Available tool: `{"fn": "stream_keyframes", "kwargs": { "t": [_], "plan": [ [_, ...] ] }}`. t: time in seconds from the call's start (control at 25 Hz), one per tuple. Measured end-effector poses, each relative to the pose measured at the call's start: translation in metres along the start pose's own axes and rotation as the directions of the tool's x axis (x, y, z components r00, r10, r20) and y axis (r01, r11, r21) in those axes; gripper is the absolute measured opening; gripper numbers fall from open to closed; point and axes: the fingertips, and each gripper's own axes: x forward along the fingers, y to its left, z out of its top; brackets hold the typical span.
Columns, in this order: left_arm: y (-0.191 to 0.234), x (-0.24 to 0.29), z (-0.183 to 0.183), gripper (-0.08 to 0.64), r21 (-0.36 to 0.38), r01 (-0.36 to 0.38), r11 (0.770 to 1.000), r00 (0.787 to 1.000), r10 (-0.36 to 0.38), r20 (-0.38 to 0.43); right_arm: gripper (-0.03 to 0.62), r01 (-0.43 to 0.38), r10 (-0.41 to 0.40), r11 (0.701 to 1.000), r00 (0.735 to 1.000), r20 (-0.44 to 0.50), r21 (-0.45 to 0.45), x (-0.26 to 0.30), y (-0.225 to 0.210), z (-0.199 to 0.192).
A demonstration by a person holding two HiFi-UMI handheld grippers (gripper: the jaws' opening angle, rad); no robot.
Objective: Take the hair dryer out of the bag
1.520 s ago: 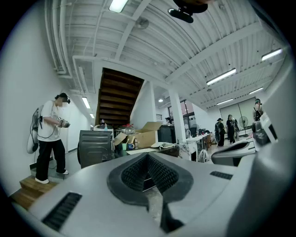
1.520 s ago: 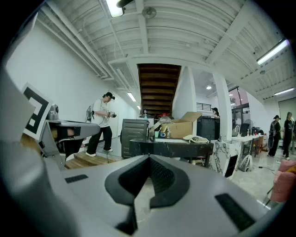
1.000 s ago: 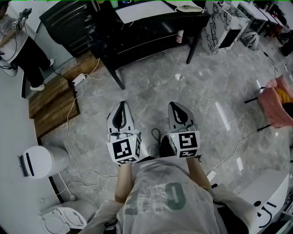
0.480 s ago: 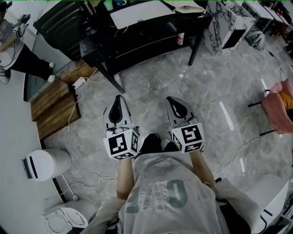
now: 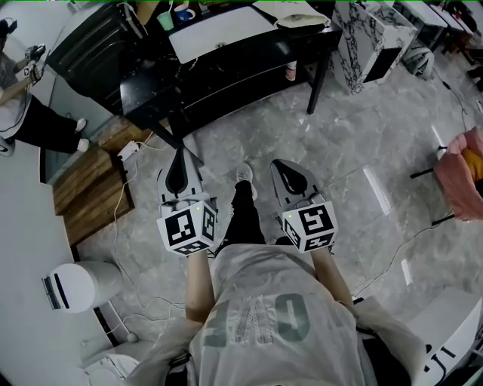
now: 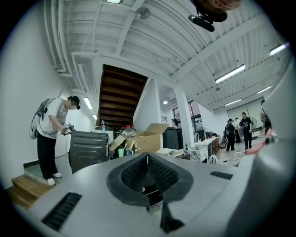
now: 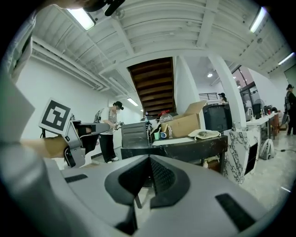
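A cream cloth bag [image 5: 301, 18] lies on the right end of the black table [image 5: 249, 56] far ahead; in the right gripper view the bag [image 7: 204, 134] sits flat on the tabletop. No hair dryer shows in any view. My left gripper [image 5: 179, 153] and right gripper [image 5: 281, 166] are held side by side over the marble floor, well short of the table. Both point level toward it. Both are shut, pads together, with nothing between them, as the left gripper [image 6: 147, 155] and right gripper [image 7: 149, 158] show in their own views.
On the table lie a white sheet [image 5: 219, 30], cups [image 5: 167, 19] and an open cardboard box [image 7: 185, 123]. A black cabinet [image 5: 98, 41] and wooden step [image 5: 87, 177] stand left, with cables [image 5: 130, 148] across the floor. A marbled box [image 5: 370, 38] stands right. Another person [image 5: 23, 113] works at far left.
Both grippers have travelled forward toward the table, which now looks nearer. The wearer's foot has stepped out between the grippers. Jaws stay shut.
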Motion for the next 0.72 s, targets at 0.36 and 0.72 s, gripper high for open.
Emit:
{"fn": "stream_keyframes", "kwargs": {
  "t": [0.36, 0.72],
  "plan": [
    [0.038, 0.120, 0.003, 0.029, 0.012, 0.018, 1.000, 0.997, -0.018, 0.071, 0.031, 0.084, -0.084, 0.995, 0.996, 0.009, -0.056, 0.074, -0.055, 0.016],
    [0.065, 0.256, 0.026, 0.029, -0.044, 0.096, 0.994, 0.991, -0.091, 0.099, 0.031, 0.173, -0.169, 0.983, 0.984, 0.064, -0.062, 0.196, -0.100, 0.083]
  ]
}}
